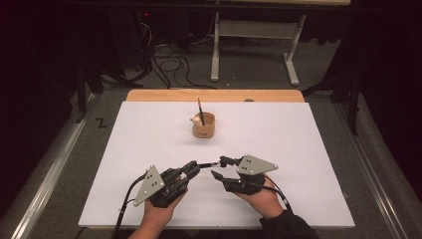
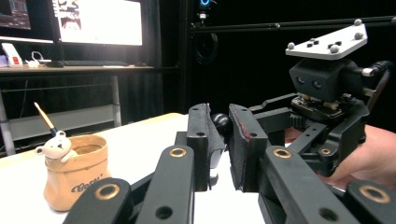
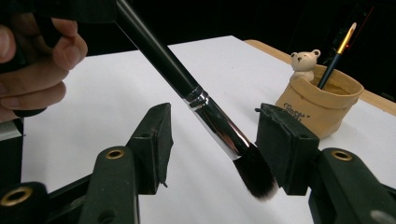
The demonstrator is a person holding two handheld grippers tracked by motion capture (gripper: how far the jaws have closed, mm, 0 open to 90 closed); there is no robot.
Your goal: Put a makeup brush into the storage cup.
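Observation:
A black makeup brush (image 1: 209,163) hangs level above the white sheet (image 1: 298,149) between my two grippers. My left gripper (image 1: 194,167) is shut on its handle end (image 2: 220,122), which sits between the pads. My right gripper (image 1: 218,168) faces it, jaws apart on either side of the brush. In the right gripper view the silver ferrule and dark bristles (image 3: 254,175) lie between the open jaws (image 3: 217,140), with the bristles close to the right pad (image 3: 280,144). A tan bag-shaped cup (image 1: 204,125) with a small bear figure (image 3: 304,63) stands farther back, a thin brush (image 3: 338,51) upright in it.
The sheet covers a wooden table whose back edge (image 1: 214,94) shows beyond it. Cables (image 1: 169,64) and a desk's legs (image 1: 215,50) are on the floor behind. A lit monitor (image 2: 98,21) stands on a desk in the left gripper view.

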